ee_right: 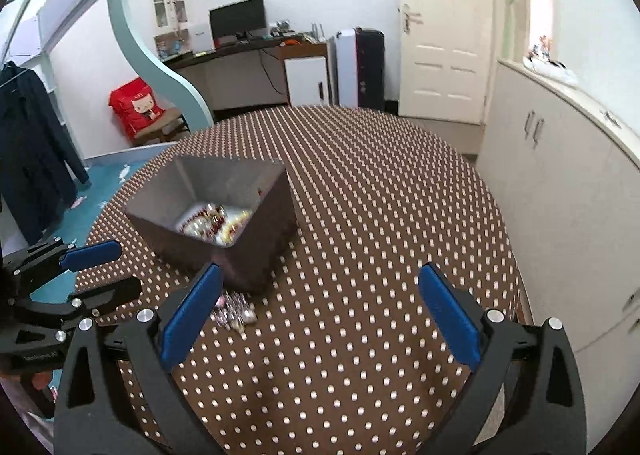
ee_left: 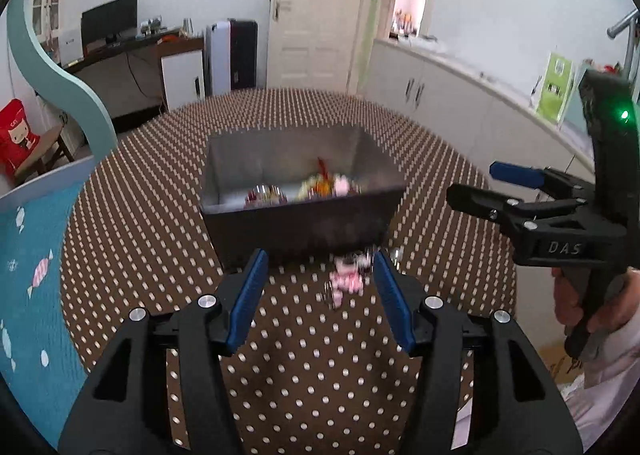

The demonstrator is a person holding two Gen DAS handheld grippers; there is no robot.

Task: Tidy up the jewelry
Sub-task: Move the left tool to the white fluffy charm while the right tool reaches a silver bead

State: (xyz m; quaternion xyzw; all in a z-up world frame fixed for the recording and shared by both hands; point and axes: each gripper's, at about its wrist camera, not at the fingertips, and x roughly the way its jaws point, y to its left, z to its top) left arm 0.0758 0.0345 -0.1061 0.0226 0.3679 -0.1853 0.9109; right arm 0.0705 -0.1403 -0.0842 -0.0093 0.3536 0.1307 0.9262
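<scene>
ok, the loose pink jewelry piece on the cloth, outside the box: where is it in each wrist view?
Left wrist: pink piece low centre, on the dotted cloth between the open left gripper's fingers, nearer the right one, just in front of the box.
Right wrist: same piece lower left, beside the open right gripper's left finger, below the box's near corner.
Shared landmark: the dark box.
</scene>
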